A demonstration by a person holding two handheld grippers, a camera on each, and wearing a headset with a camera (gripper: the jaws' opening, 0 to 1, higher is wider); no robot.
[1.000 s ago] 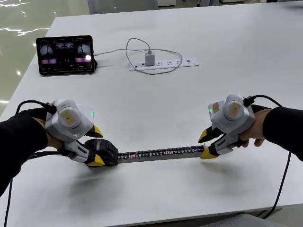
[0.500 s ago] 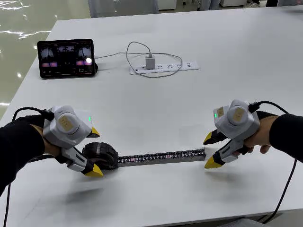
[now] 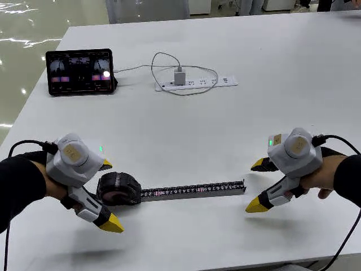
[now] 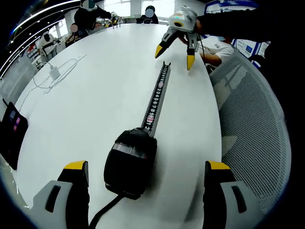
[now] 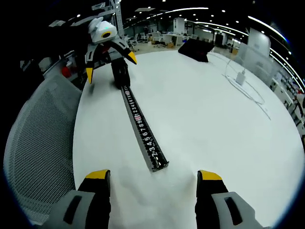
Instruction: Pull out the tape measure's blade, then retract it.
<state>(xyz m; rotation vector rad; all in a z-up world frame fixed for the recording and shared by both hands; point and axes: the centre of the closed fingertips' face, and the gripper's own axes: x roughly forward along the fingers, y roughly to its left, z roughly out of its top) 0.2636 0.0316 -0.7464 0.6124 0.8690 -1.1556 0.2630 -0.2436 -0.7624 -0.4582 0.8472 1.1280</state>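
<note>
The black tape measure case (image 3: 119, 188) lies on the white table (image 3: 186, 130) with its blade (image 3: 194, 189) drawn out to the right and flat on the surface. My left gripper (image 3: 110, 195) stands open just left of the case, its jaws straddling it without touching. In the left gripper view the case (image 4: 131, 160) sits between the open left gripper (image 4: 147, 166) jaws, and the blade (image 4: 157, 98) runs toward the right gripper (image 4: 174, 56). My right gripper (image 3: 256, 185) is open, a little beyond the blade's end. The blade (image 5: 141, 131) ends short of the right gripper (image 5: 153, 175).
A tablet (image 3: 80, 70) stands at the far left of the table. A white power strip (image 3: 194, 82) with a charger and looped cable lies behind the middle. A mesh chair (image 4: 252, 119) is at the table's near edge.
The left gripper has let go of the case and drawn back toward the near left. The right gripper has released the blade's end and moved off to the right. The blade stays extended.
</note>
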